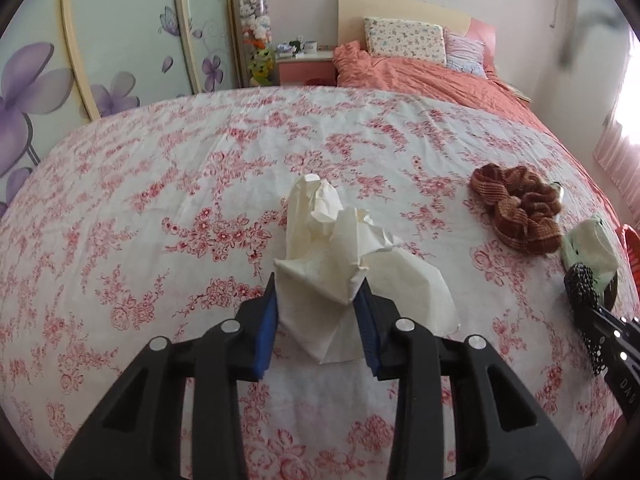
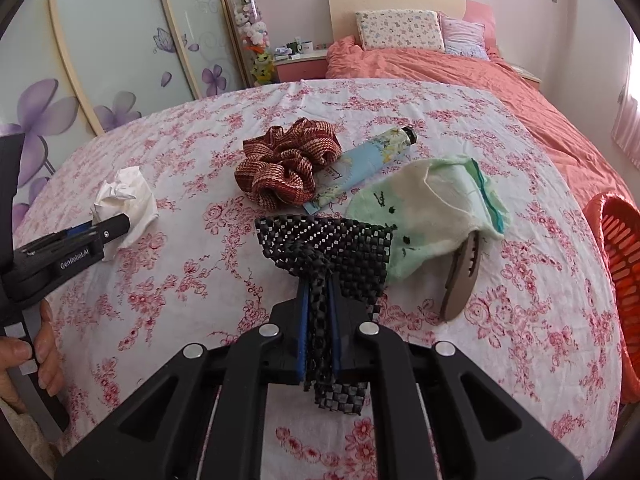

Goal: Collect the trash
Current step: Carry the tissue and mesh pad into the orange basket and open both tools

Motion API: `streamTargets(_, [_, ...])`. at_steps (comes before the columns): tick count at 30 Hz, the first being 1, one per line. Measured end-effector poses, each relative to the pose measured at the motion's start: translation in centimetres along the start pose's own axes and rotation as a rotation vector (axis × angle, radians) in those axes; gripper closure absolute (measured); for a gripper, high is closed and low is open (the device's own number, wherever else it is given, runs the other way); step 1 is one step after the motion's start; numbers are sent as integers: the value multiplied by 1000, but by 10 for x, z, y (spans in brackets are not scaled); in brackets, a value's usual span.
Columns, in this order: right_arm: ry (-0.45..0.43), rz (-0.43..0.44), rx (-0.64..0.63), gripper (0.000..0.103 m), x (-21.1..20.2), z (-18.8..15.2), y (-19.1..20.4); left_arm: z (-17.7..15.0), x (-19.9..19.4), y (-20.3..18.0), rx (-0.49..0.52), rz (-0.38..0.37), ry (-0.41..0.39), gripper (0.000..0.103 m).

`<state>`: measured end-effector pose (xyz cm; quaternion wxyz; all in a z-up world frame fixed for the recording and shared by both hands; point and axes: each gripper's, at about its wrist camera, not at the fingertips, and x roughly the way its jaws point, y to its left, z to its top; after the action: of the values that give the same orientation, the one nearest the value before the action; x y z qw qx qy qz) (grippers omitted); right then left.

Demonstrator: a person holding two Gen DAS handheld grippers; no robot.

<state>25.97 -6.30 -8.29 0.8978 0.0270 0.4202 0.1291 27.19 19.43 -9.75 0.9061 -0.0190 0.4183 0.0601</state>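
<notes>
1. While the tissue (image 1: 340, 264) is pinched at its lower folds by the left tongs (image 1: 316, 300), most of it stands free above the bed (image 1: 160, 168), which suggests it is lifted for carrying.
2. The right tongs (image 2: 318, 308) are clenched on a black mesh (image 2: 324, 244), which fans out in front of the tips and hangs behind them.
3. Just beyond the mesh lie a green cloth (image 2: 432, 208) partly covering a brown comb (image 2: 460, 284), a tube (image 2: 372, 160) and a scrunchie (image 2: 288, 164); these look like belongings, not trash.
4. An orange basket (image 2: 616, 248) stands beside the bed at the right edge, probably the place for the trash.
5. I judge that both pieces must next go there.
</notes>
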Motion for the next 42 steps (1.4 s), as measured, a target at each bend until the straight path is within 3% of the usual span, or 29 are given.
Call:
streamTargets(11, [-124,24,35,94,-57,2,-17,-3,-48,-22,53,11,-73,68])
streamTargets(23, [-268,-38,44,94,-113,4,-40,0,-107,-68,115,-57,-154,68])
streamTargets(38, [-384,-114,144,94,-166,-3,-108,8,-159,-161,226,-214,-224,67])
streamTargets(42, [-409,-148,185,94,-178,-5,-136,9,-167,-195,252,-288,-230,67])
